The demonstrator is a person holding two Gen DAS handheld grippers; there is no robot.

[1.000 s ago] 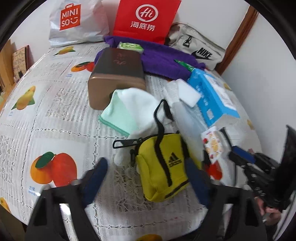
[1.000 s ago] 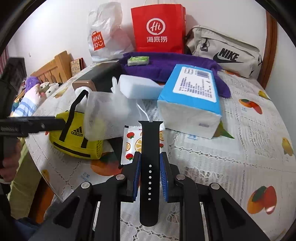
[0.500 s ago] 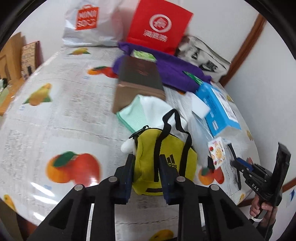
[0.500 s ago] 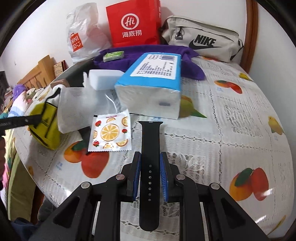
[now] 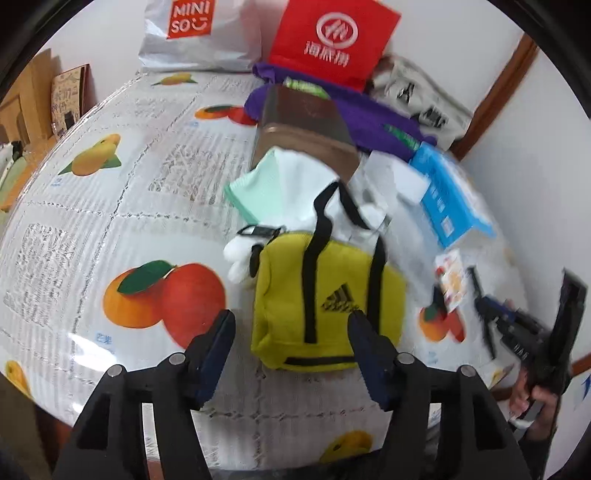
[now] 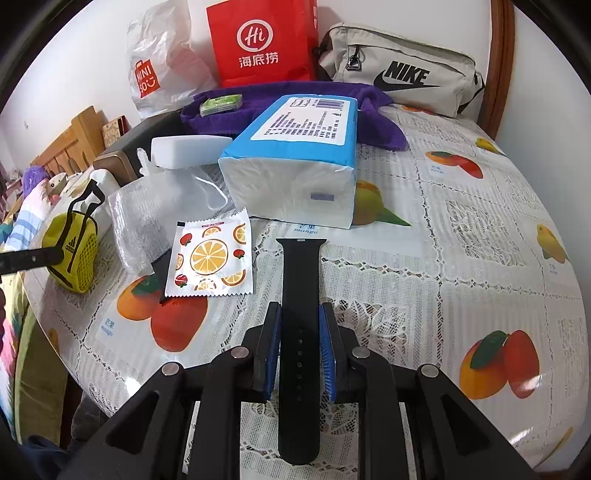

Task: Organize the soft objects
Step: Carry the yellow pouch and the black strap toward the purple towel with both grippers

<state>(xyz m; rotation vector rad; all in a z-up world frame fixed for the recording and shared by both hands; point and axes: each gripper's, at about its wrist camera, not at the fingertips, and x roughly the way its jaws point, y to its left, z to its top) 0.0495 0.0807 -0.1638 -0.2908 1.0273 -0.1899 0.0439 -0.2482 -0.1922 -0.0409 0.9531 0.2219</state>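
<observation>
A small yellow Adidas bag (image 5: 325, 295) with black straps sits on the fruit-print tablecloth; it also shows at the left of the right wrist view (image 6: 72, 254). My left gripper (image 5: 291, 328) is open, its fingers either side of the bag's near end, apart from it. My right gripper (image 6: 299, 347) is shut on a black watch strap (image 6: 299, 295) and holds it just above the table. A white and mint cloth (image 5: 280, 184) lies behind the bag. A purple towel (image 6: 280, 99) lies at the back.
A blue tissue pack (image 6: 299, 158), an orange-print sachet (image 6: 210, 258), a clear plastic bag (image 6: 155, 214) and a white block (image 6: 188, 151) lie mid-table. A brown box (image 5: 306, 125), red Hi bag (image 6: 262, 40), Miniso bag (image 5: 192, 33) and Nike bag (image 6: 399, 74) stand behind.
My left gripper was shut on the yellow bag half a second ago and has opened, leaving the bag on the table. My right gripper has kept the strap and shifted slightly.
</observation>
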